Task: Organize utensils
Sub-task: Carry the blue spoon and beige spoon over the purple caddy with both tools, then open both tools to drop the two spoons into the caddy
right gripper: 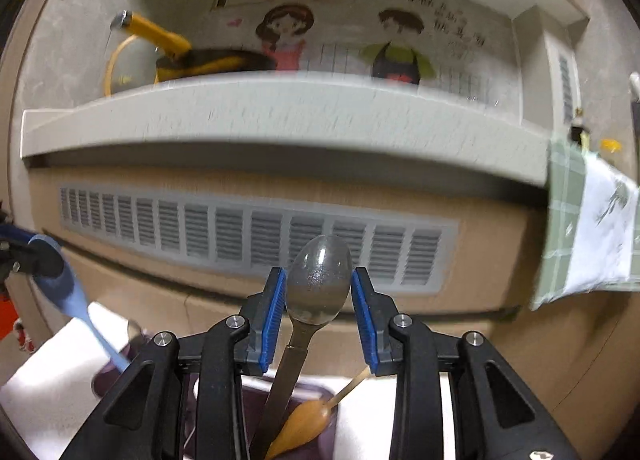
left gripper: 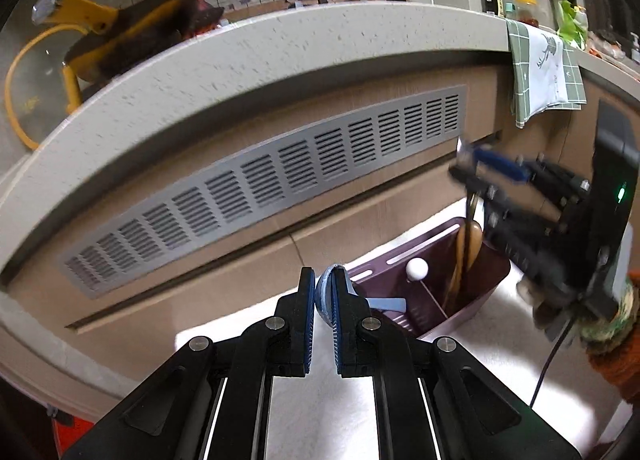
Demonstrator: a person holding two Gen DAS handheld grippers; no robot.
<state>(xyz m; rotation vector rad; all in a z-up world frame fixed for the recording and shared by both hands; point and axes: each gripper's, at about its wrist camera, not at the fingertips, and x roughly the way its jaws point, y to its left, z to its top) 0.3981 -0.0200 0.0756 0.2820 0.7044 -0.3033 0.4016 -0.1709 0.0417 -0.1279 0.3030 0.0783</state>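
Left wrist view: left gripper (left gripper: 323,292) clamping a blue spoon (left gripper: 325,295) by its bowl, carrying it above the purple utensil holder (left gripper: 472,288). Right gripper (right gripper: 319,292) pinching a metal spoon (right gripper: 319,280) across its bowl. Probably needing lowering handle-first into a compartment, dodging wooden utensils (right gripper: 304,418) already standing there. Beyond, countertop (left gripper: 256,55), vent grille (left gripper: 280,175), hanging towel (left gripper: 544,71).
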